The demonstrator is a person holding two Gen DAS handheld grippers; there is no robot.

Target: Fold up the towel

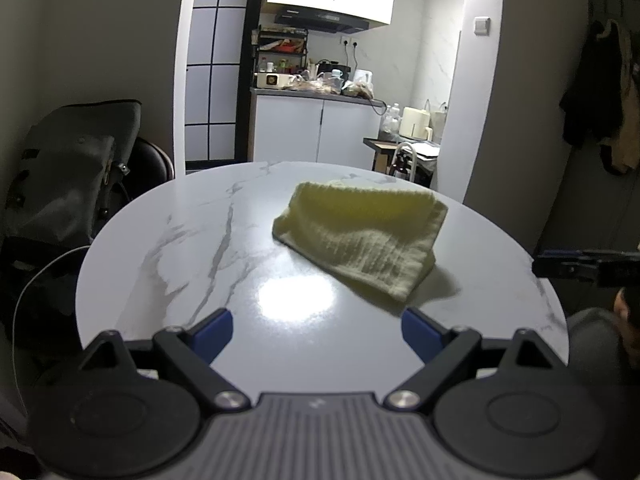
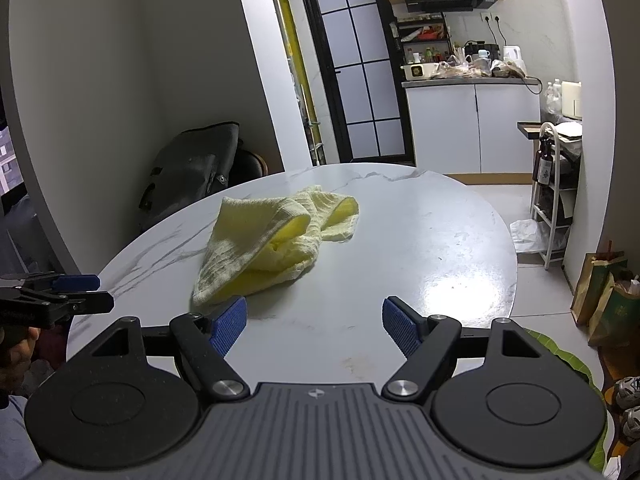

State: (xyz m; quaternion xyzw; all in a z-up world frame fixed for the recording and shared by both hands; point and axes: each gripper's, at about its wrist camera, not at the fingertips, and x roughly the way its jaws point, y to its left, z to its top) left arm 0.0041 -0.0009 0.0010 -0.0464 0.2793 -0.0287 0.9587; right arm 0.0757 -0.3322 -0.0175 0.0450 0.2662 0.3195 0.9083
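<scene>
Dim room, ceiling glare on table (image 1: 296, 300), fisheye-warped edges.

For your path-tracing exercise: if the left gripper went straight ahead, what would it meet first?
Probably bare marble table; the left gripper is open, and the yellow towel lies ahead, slightly right. Depth is unclear.

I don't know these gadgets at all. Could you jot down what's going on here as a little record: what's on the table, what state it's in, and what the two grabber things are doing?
surface: round white marble-look table
item: yellow towel, lying loosely bunched on the table, not neatly folded
left gripper: fingers spread open, holding nothing, short of the towel's near corner
right gripper: fingers spread open, holding nothing, towel ahead and to its left
contact: neither gripper grips the towel
background: kitchen counter crowded with items
</scene>
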